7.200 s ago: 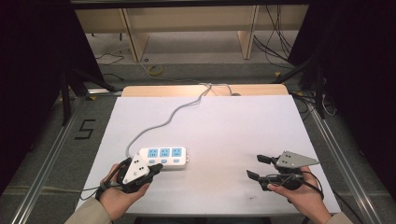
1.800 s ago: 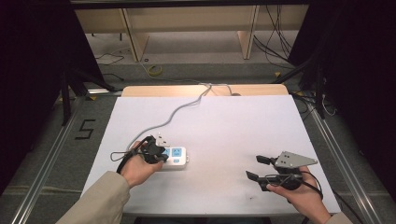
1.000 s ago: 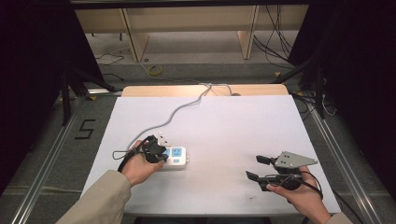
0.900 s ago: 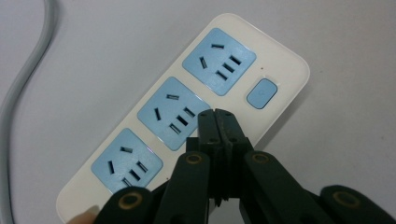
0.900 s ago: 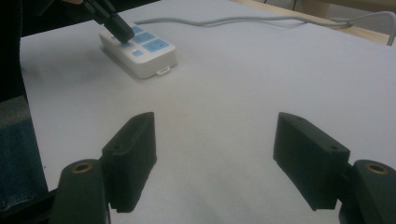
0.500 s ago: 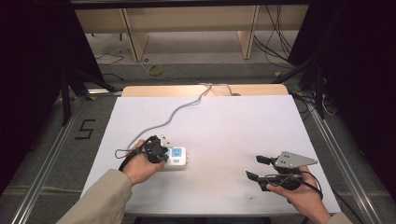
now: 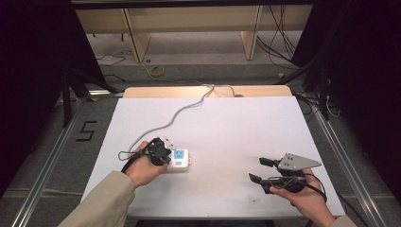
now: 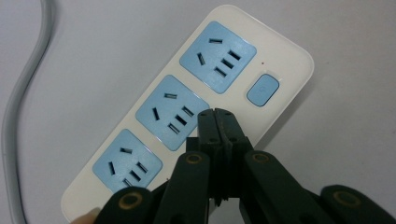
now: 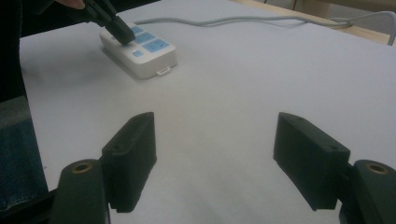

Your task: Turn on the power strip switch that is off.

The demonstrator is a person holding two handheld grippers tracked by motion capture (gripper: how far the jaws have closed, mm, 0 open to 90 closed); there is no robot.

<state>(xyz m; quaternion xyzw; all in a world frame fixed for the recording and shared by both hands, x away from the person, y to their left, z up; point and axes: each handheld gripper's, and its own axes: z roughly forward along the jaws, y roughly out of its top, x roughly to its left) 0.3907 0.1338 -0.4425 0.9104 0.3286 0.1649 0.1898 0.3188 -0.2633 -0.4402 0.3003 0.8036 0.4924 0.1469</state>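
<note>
Presently, the white power strip (image 7: 178, 158) lies flat on the white table (image 7: 236, 132), at about eight o'clock from the table's centre in the high view. Its grey cable (image 7: 182, 113) runs off toward twelve o'clock and over the far edge of the table.

The left gripper (image 7: 163, 150) sits over the strip's near-left end, held in the person's left hand (image 7: 142, 165). In the left gripper view the two black jaws are pressed together, tip against tip, with nothing between them. The left gripper (image 8: 215, 116) points at the strip (image 8: 280, 56) beside the middle socket (image 8: 170, 112), on the edge toward the blue switch (image 8: 262, 89). The switch lies at about one o'clock from the tips. Whether the tips touch the casing or hover just above it cannot be told. Three blue sockets show in a row; the strip lies diagonally in this view, and the cable (image 8: 18, 107) runs down the left edge.

The right gripper (image 7: 259, 171) is at about four o'clock from the table's centre, well apart from the strip, held in the right hand (image 7: 307, 198). Its jaws stand wide and empty. In the right gripper view the bare table (image 9: 280, 70) shows between them, with the strip (image 9: 149, 65) at about eleven o'clock and the left gripper (image 9: 119, 30) bearing down on it.
</note>
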